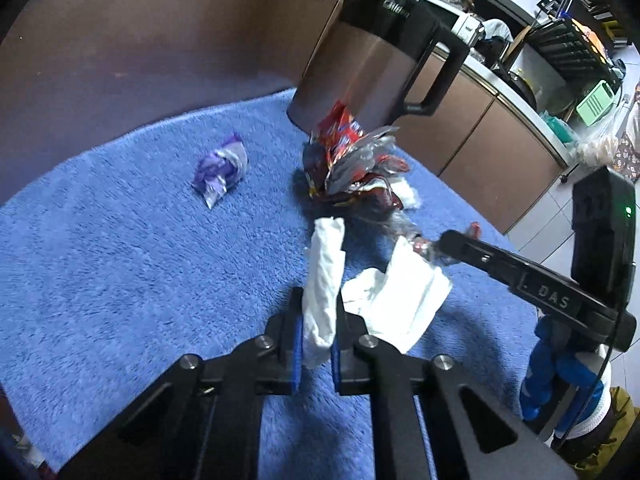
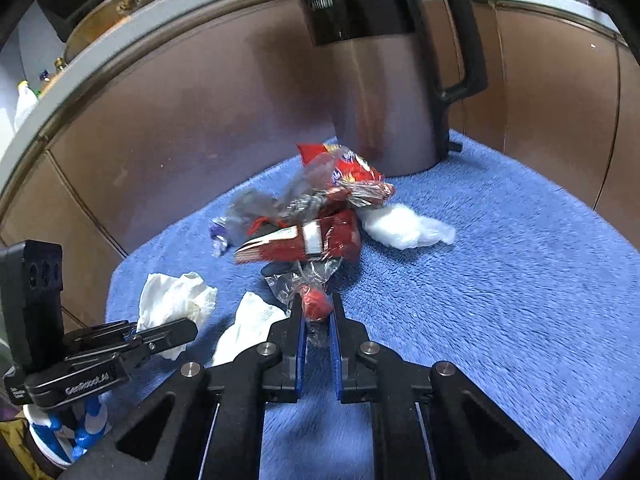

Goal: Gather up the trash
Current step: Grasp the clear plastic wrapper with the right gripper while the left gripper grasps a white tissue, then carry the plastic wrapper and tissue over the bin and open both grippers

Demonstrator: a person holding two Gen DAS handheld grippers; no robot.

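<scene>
Dim, cool indoor light; fisheye bending and dark vignetting at the edges. Soft shadows under the wrappers (image 2: 316,216) ahead of each gripper, which look slightly motion-blurred.

Each camera sits on the back of one gripper and looks forward and down along its two black jaws, close to the fluffy blue towel (image 1: 120,280). The left wrist camera looks from the left side, and the right gripper (image 1: 434,246) pokes in at its right edge. The right wrist camera looks from the right side, with the left gripper (image 2: 188,328) low on its left. Both see the same heap of red and clear crinkly wrappers (image 2: 320,216) and the tall brown metal kettle with a black handle (image 1: 360,64) behind it.
</scene>
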